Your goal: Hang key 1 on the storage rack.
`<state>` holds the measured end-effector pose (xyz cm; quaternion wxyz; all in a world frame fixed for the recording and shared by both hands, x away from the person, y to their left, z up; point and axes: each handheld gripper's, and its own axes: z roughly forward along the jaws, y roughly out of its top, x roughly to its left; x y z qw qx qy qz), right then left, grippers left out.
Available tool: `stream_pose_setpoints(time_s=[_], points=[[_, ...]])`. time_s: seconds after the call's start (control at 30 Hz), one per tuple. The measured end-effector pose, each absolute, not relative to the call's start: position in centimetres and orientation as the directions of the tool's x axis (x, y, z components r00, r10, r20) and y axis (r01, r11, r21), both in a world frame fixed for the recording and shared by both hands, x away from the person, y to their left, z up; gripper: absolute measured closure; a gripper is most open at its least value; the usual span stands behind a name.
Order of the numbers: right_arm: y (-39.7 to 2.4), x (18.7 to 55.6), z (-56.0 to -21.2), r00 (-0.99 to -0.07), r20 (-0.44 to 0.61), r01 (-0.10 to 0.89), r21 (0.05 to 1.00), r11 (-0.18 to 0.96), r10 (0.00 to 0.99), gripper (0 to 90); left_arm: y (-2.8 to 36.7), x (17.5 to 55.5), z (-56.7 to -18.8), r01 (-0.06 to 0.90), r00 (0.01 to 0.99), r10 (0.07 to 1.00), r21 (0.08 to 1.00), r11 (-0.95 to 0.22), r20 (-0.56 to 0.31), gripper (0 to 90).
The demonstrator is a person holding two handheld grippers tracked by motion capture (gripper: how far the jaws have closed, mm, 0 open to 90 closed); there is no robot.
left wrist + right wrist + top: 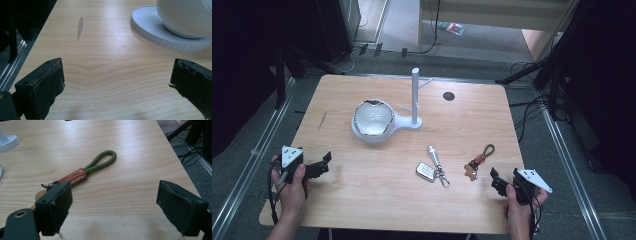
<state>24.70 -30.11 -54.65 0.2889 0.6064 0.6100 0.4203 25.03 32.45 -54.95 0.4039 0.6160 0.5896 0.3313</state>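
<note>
A green rope loop keychain (480, 160) with a brown leather band lies on the wooden table (362, 195) at the right, close ahead of my right gripper (503, 181). In the right gripper view the keychain (92, 168) lies just beyond the left jaw, and the gripper (115, 205) stands open with nothing between its pads. A silver key fob (426, 171) with a metal key (436, 159) lies near the middle. My left gripper (323, 164) is open over bare wood at the left, and its own view shows the same wide gap (116, 80).
A white bowl (373, 119) sits on a white round base (160, 37) joined to an upright white post (415, 95) at the table's centre back. A dark round hole (448, 96) marks the far right of the table. Cables and stand legs lie on the floor around.
</note>
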Motion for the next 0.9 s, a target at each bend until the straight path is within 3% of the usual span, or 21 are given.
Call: stream_pose_setpoints(time_s=[0.43, 0.73, 0.9], points=[[-30.2, 24.6, -54.6, -0.107, 0.177, 0.527, 0.845, -0.095, 0.978, 16.0, 32.3, 25.1, -54.9, 0.46, 0.066, 0.996, 0.888, 0.027, -0.065, 0.0], [-28.6, 25.7, -53.6, -0.151, 0.142, 0.665, 0.747, -0.005, 0.978, 18.8, 32.2, 25.2, -55.0, 0.458, 0.072, 0.996, 0.889, 0.018, -0.057, 0.0], [-27.3, 26.6, -52.1, -0.152, 0.098, 0.73, 0.682, 0.045, 0.983, 18.8, 31.5, 25.1, -55.0, 0.453, 0.082, 0.997, 0.89, -0.047, 0.011, 0.0]])
